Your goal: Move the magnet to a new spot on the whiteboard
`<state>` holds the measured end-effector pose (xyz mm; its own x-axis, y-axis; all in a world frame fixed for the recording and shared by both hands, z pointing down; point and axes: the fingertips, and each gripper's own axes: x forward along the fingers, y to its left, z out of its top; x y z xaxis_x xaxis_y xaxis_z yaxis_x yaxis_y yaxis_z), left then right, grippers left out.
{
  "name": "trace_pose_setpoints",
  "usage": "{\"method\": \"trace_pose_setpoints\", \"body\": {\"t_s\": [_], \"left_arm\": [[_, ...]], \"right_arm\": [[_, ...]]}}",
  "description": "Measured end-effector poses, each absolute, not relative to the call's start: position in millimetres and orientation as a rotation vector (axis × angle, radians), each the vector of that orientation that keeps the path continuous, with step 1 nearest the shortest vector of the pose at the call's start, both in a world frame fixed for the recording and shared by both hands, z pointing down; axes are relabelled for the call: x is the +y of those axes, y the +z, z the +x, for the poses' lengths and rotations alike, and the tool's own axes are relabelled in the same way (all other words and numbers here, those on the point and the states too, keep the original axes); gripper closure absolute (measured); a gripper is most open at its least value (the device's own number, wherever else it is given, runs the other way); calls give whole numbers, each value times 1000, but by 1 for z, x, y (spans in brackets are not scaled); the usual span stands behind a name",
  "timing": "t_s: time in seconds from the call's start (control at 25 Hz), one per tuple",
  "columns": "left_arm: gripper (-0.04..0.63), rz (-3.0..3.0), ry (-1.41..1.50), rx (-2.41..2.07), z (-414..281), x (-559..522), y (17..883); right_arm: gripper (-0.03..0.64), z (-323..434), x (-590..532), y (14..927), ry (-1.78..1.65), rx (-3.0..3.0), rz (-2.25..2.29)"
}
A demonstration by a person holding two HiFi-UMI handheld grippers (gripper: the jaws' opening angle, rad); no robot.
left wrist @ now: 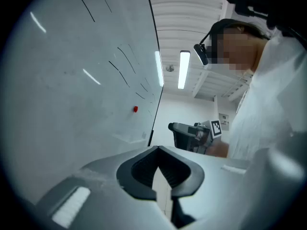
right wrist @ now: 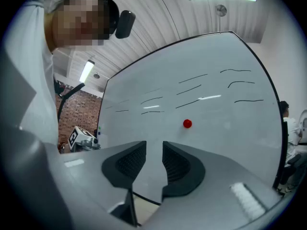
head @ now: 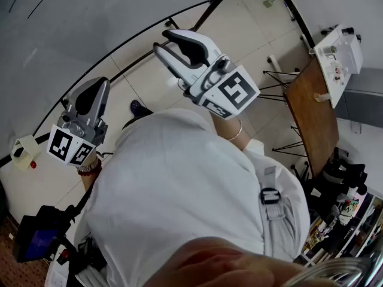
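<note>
A small red magnet (right wrist: 187, 123) sticks to the whiteboard (right wrist: 230, 104) below several black marker strokes. It also shows in the left gripper view, where the magnet (left wrist: 135, 109) is far along the board (left wrist: 57, 80). My right gripper (right wrist: 154, 145) is open, with nothing between its jaws, and the magnet is a short way beyond and to the right. My left gripper (left wrist: 158, 148) is shut and empty, with its pads meeting. In the head view the left gripper (head: 99, 85) and the right gripper (head: 167, 42) both point at the board (head: 54, 23). No magnet shows in that view.
A wooden table (head: 311, 115) stands on thin black legs at the right, with a white box (head: 338, 55) beyond it. The board's stand feet (head: 170, 23) rest on the tiled floor. Cluttered shelves (head: 347, 202) are at the lower right and a dark bag (head: 36, 241) at the lower left.
</note>
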<state>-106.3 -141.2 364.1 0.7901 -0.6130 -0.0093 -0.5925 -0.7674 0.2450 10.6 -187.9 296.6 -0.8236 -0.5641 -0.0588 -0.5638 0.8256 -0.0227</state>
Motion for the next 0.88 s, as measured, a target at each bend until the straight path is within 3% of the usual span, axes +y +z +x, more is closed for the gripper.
{"method": "trace_pose_setpoints", "body": {"t_s": [0.36,0.56,0.72,0.88], "left_arm": [[591,2874,-173,-703,-103,-170,345],[591,2836,-108,-829,-142,-175,369],[591,2774,-107,-900,-159,-181,381],[591,2741,-48,-935,-154,-191,382]], "right_arm": [[506,-11,-251,283,48,2884,-1126],[505,-7,-271,256,269,2758,-1274],[433,6,-297,239,279,2661,-1394],[430,-7,-318,242,290,2753,-1347]]}}
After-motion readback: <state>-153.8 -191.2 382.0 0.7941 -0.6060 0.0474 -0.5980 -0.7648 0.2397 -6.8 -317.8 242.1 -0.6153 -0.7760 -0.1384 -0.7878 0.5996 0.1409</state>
